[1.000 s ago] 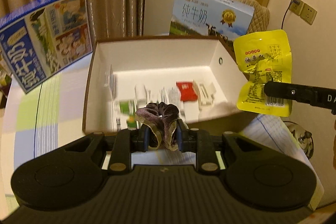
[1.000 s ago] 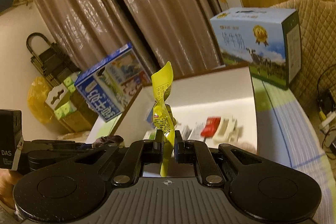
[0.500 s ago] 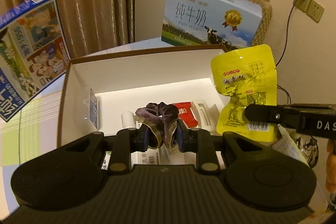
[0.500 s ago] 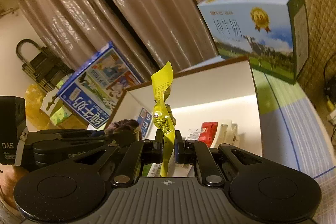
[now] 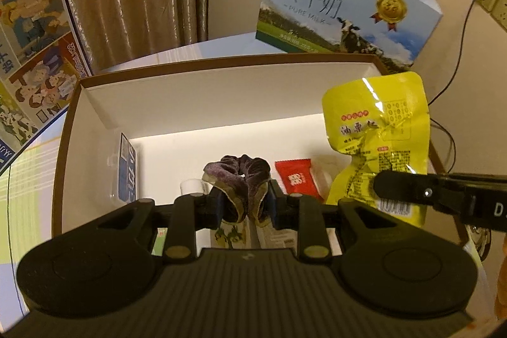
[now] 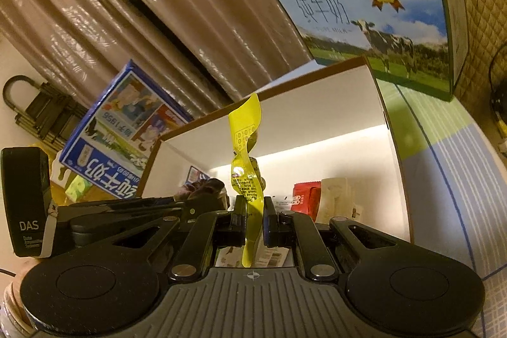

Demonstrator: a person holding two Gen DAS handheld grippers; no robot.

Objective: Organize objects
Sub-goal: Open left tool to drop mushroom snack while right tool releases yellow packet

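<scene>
My left gripper (image 5: 243, 201) is shut on a purple velvet scrunchie (image 5: 240, 176) and holds it over the near part of the open white box (image 5: 221, 91) with a brown rim. My right gripper (image 6: 253, 222) is shut on a yellow snack packet (image 6: 245, 167), seen edge-on, held above the box's right side; the packet shows flat in the left wrist view (image 5: 377, 141). The box (image 6: 317, 116) holds a red sachet (image 5: 296, 178), a blue-labelled packet (image 5: 128, 170) against its left wall and several small white items.
A pale blue milk carton case (image 5: 345, 5) stands behind the box. A blue illustrated milk case (image 5: 28, 53) leans at the left. Curtains hang behind. The table has a checked green and blue cloth (image 6: 443, 154). A wall socket (image 5: 491, 2) with a cable is at the right.
Both grippers have moved forward over the box with their objects still held. The box now fills more of each view.
</scene>
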